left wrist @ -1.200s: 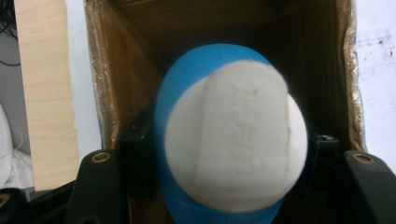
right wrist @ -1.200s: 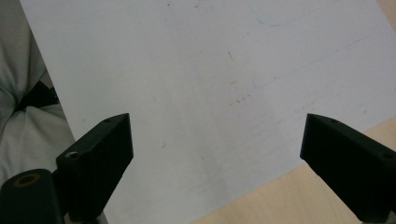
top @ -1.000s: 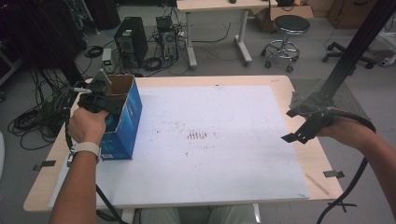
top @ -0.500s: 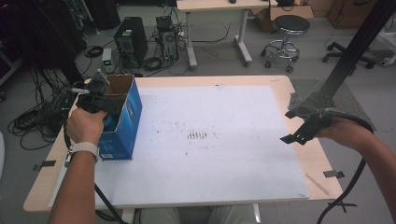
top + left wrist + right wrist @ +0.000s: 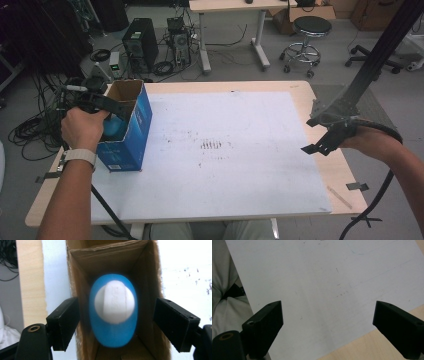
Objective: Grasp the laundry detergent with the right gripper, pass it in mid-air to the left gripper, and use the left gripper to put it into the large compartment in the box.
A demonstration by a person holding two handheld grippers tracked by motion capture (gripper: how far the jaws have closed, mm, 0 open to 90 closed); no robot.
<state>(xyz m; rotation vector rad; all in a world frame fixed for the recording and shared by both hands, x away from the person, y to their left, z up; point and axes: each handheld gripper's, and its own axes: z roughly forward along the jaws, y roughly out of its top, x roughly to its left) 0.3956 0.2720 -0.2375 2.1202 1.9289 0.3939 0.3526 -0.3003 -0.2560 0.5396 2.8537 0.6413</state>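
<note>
A blue cardboard box stands open-topped near the table's left edge. Inside it is a blue rounded object with a white cap, blurred in the left gripper view, also visible as a blue patch in the high view. My left gripper hangs over the box mouth. Its jaws stand wide, one on each side of the blue object, with a gap to each pad. My right gripper is open over the right edge of the white sheet, with nothing between its jaws.
The white sheet covers most of the wooden table; dark smudges mark its middle. A black pole rises at the right behind my right hand. Cables and computer towers sit on the floor beyond.
My left hand has shifted a little at the box mouth. The right gripper has stayed where it was, open.
</note>
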